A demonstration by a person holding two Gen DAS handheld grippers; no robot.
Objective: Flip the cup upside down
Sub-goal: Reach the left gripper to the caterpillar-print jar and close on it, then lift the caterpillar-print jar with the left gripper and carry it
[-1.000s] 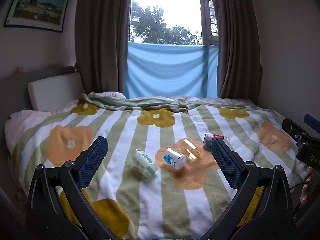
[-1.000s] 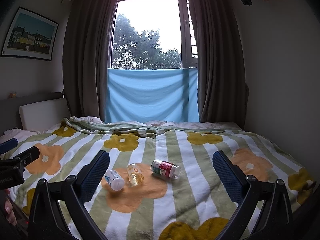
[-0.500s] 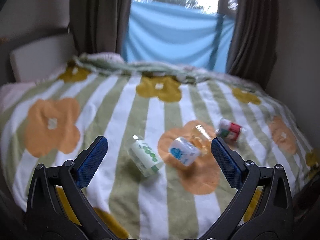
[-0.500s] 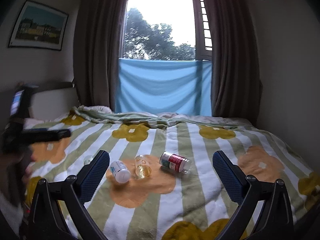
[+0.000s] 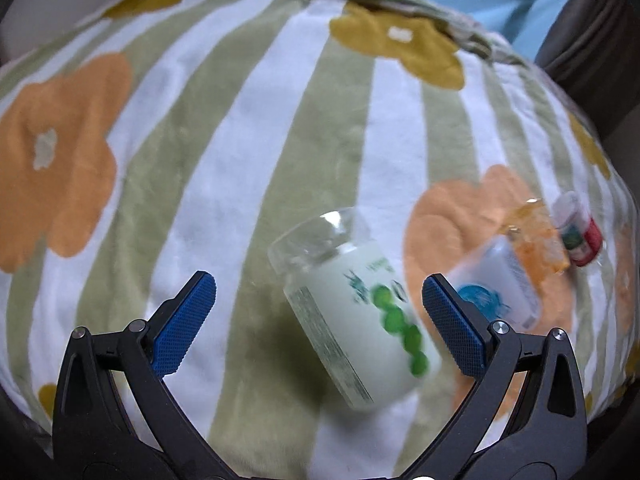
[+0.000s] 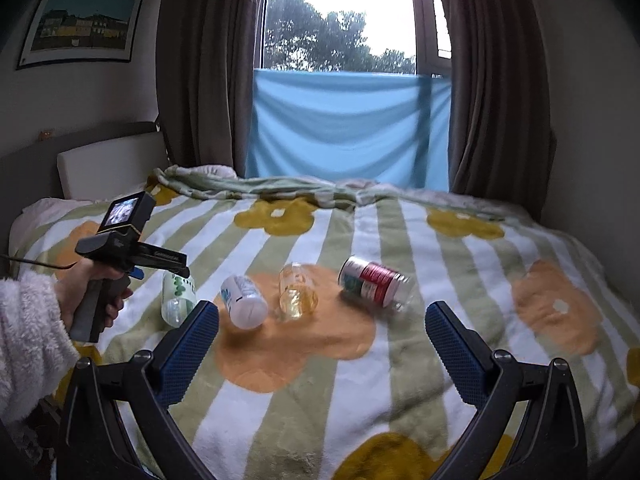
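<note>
Four cups lie on their sides on the striped flower bedspread (image 6: 460, 280). The white cup with green dots (image 5: 356, 312) lies close in front of my open left gripper (image 5: 318, 300), between its blue pads, not touched. It also shows in the right wrist view (image 6: 176, 298), under the left gripper's body (image 6: 124, 248). To its right lie a white cup with a blue print (image 6: 244, 300), a clear yellowish cup (image 6: 298, 294) and a red and green cup (image 6: 374, 284). My right gripper (image 6: 322, 334) is open and empty, well back from them.
A hand in a fluffy white sleeve (image 6: 28, 344) holds the left gripper at the bed's left side. A headboard (image 6: 108, 164) and a pillow stand at the far left. Curtains (image 6: 496, 80) and a blue cloth (image 6: 348, 124) hang behind the bed.
My left gripper has moved forward and down toward the green-dotted cup, which now fills its view. The right gripper's view has shifted slightly; the cups have not moved.
</note>
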